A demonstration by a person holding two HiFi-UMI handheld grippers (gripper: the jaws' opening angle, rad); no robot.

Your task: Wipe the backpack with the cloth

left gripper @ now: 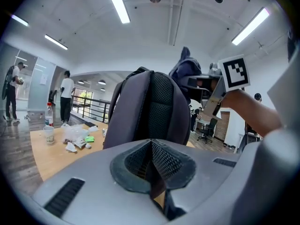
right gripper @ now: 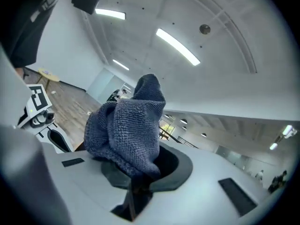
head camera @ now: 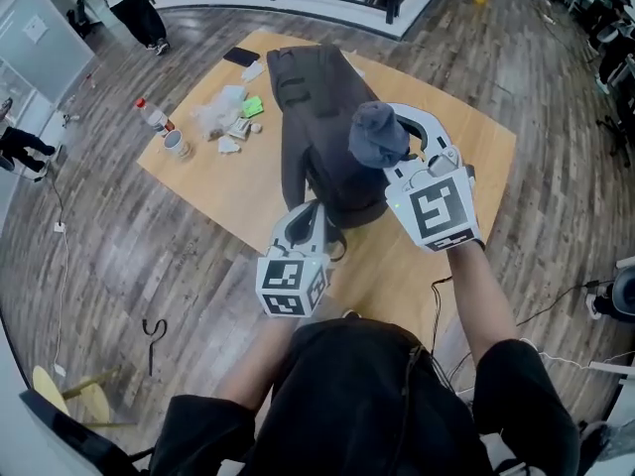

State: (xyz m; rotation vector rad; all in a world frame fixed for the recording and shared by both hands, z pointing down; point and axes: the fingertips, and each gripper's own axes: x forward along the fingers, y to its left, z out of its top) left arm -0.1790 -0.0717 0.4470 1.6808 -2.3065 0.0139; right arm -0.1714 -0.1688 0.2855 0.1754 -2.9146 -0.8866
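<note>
**A:** Plank floor all round, black railing beyond, pale wooden tabletop (head camera: 466, 137) set cornerwise in the middle. Whereabouts of the backpack (head camera: 308, 107)?

**B:** Down the tabletop's middle, from near the far corner toward the near one. Dark grey. Upright in the left gripper view, with the mesh back panel (left gripper: 157, 109) facing the camera.

**A:** And the left gripper (head camera: 319, 209)?

**B:** At the backpack's near end, with jaws pressed together on a dark strap (left gripper: 156, 187) of it.

**A:** The right gripper (right gripper: 136, 186)?

**B:** Clamped tight on the blue-grey cloth (right gripper: 124, 135), bunched up above the jaws. Held by the backpack's right side. Touching or not, hard to tell.

**A:** Anything else on top?

**B:** Near the left corner, a bottle (head camera: 152, 115), a cup (head camera: 176, 144) and a crumpled plastic bag (head camera: 220, 110) with scraps beside. By the far corner, a black flat thing (head camera: 241, 57).
</note>
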